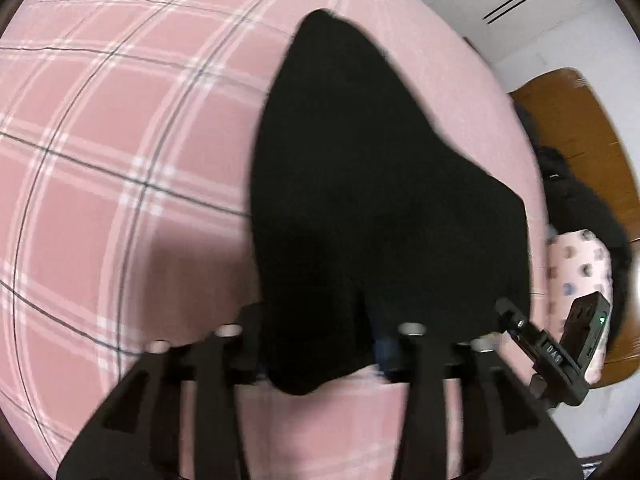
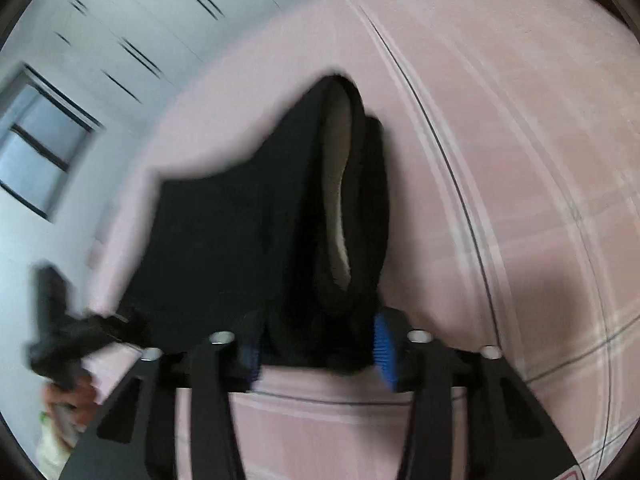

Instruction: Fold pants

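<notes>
On the pink plaid bed cover point(image 1: 120, 140), a pair of black pants point(image 1: 360, 200) hangs draped, its near end gathered up at both tools and its far end trailing away across the cover toward the bed's edge. The left hand-held gripper point(image 1: 320, 344) has the dark cloth bunched between its two black fingers, and a fold of fabric sags below them; the pads themselves are covered by the cloth, but the fingers appear to be closed on it. The right hand-held gripper point(image 2: 318, 344) likewise holds a bundle of the pants point(image 2: 248, 232) between its jaws, with the ribbed blue pad point(image 2: 385, 354) of one finger pressed against the fabric. In the right wrist view the garment's open end shows a pale inner lining point(image 2: 340, 192). Both views are smeared by motion blur, so finer folds are hard to read. At the right side of the left wrist view, the other tool's black body reaches in beside a patterned sleeve point(image 1: 576, 264). Beyond the bed stand a white wall point(image 2: 120, 12) and a window point(image 2: 40, 144).
</notes>
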Motion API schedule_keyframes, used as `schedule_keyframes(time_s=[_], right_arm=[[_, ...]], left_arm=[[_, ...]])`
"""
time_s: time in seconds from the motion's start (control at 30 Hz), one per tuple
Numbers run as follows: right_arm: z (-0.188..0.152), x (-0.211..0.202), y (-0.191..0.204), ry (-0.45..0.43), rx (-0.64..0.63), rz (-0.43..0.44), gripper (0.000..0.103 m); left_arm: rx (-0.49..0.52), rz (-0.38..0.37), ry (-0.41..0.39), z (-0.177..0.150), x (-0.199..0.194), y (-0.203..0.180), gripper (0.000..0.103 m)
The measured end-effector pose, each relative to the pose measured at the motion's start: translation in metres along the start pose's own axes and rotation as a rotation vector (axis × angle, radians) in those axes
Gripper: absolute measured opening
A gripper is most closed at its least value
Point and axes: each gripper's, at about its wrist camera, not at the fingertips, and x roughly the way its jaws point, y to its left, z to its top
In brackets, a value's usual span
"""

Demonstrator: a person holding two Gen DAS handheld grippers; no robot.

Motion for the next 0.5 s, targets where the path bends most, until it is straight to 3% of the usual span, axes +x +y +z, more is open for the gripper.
schedule_keyframes(time_s=[0.07,0.13,0.17,0.23,0.3,0.37,0.4,0.43,0.5], right_arm=[[0.000,-0.035,0.001,-0.114,0.055,-0.003,0.055],[0.003,-0.062,0.024,-0.207,-0.055,0.010,0.040],[0.008,-0.067,0.039,-0.210,-0.110,0.004,0.022],[0.021,-0.060,0.073,-0.185,-0.219,0.010,0.014],[0.037,-0.033,0.093,-0.134,-0.315,-0.037,0.011],[0.058,0.019,0.081,-0.052,-0.329,-0.191,0.006],[0.065,0.029,0.062,-0.030,-0.289,-0.169,0.000],[0.075,0.029,0.044,-0.036,-0.202,-0.081,0.000],[0.085,0.014,0.044,-0.051,-0.103,-0.079,0.000]], left_arm=[[-0.035,-0.008,-0.036,-0.005,-0.017,-0.003,0.047],[0.025,0.044,-0.136,-0.007,-0.043,-0.021,0.048],[0.074,0.071,-0.183,-0.006,-0.053,-0.032,0.049],[0.163,0.107,-0.242,0.000,-0.060,-0.059,0.049],[0.222,0.121,-0.224,0.012,-0.047,-0.080,0.050],[0.226,0.165,-0.130,0.036,-0.007,-0.084,0.052],[0.212,0.209,-0.091,0.040,0.009,-0.075,0.050],[0.199,0.235,-0.057,0.044,0.027,-0.066,0.051],[0.162,0.197,-0.064,0.050,0.025,-0.061,0.049]])
